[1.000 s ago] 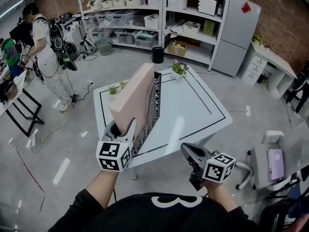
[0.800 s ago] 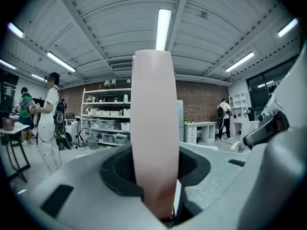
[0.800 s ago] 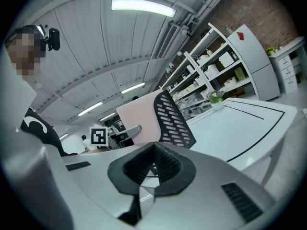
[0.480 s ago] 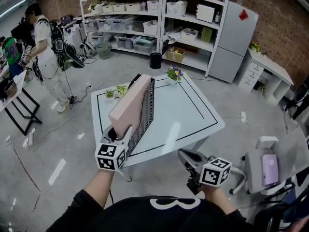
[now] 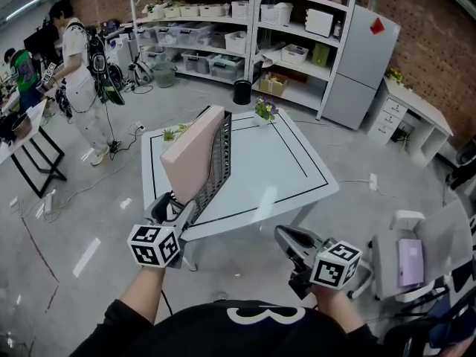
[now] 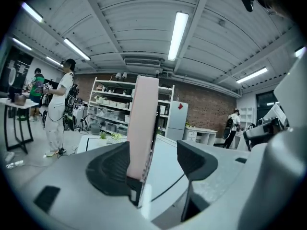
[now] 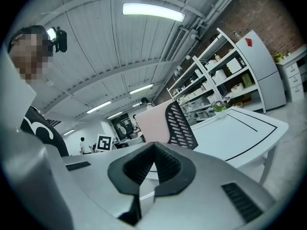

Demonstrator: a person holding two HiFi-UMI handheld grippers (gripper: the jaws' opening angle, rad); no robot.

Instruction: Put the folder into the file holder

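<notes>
Folder stands on edge in the mesh file holder on the table, left gripper jaws opening wide around its near edge, so I'd back straight out without nudging it; right gripper jaws pressed together, empty.

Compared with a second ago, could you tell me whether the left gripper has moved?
Yes: the left gripper has drawn back from the file holder toward the person, jaws opening around the folder.
</notes>
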